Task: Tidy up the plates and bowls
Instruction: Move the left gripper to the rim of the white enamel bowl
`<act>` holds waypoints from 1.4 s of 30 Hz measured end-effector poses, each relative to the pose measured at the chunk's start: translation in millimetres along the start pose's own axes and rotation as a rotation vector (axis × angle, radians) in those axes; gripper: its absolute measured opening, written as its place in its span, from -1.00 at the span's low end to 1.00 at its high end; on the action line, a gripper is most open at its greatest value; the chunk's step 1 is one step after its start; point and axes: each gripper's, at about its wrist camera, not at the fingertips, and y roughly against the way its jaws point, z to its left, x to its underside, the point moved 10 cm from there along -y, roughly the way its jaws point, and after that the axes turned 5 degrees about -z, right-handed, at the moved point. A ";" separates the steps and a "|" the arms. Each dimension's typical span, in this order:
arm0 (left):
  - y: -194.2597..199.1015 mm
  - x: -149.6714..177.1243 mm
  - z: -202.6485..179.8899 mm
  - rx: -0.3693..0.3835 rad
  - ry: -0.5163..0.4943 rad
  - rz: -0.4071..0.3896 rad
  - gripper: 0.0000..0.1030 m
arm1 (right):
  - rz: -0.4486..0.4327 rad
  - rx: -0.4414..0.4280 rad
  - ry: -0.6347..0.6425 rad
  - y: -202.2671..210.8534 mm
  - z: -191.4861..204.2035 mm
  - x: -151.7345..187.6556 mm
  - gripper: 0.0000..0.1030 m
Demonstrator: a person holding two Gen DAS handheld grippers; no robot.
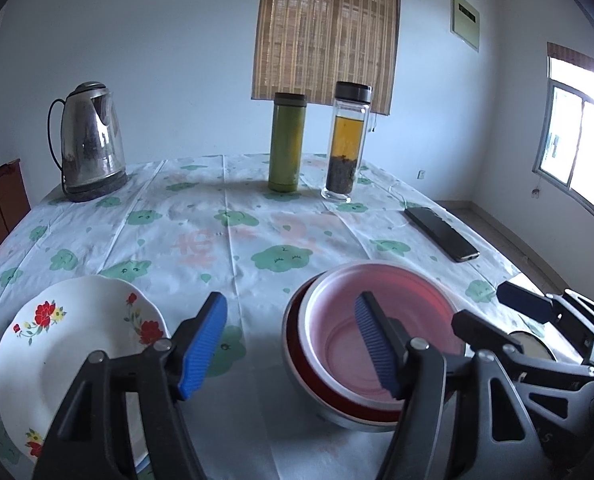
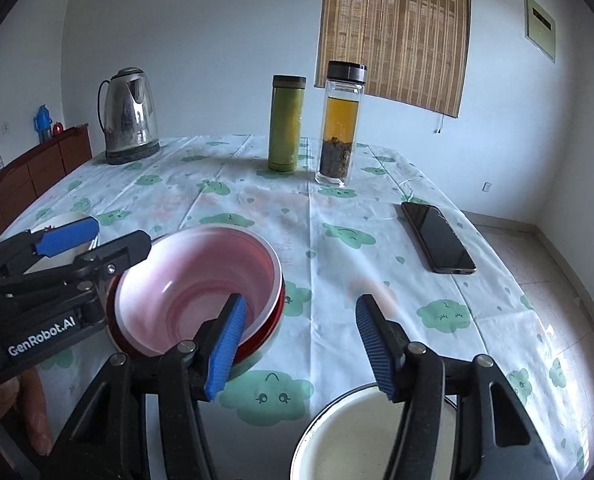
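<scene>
A pink bowl point(image 1: 381, 332) sits nested in a red-lined steel bowl point(image 1: 317, 392) on the table; both show in the right wrist view, the pink bowl point(image 2: 193, 292) inside the red-lined one point(image 2: 265, 340). A white flowered plate point(image 1: 65, 352) lies at the left. A cream enamel bowl point(image 2: 361, 440) sits near the front edge under my right gripper point(image 2: 297, 344), which is open and empty. My left gripper point(image 1: 293, 344) is open and empty, its right finger over the pink bowl's rim, between plate and bowls.
A steel kettle point(image 1: 91, 144) stands at the back left. A green flask point(image 1: 287, 142) and a glass tea bottle point(image 1: 345, 144) stand at the back middle. A black phone point(image 1: 441, 234) lies at the right on the cloud-print tablecloth point(image 1: 233, 232).
</scene>
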 end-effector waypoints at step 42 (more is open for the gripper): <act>34.6 79.3 -168.0 0.450 -0.212 0.205 -0.37 | 0.017 0.019 -0.187 67.7 -95.7 81.8 -0.42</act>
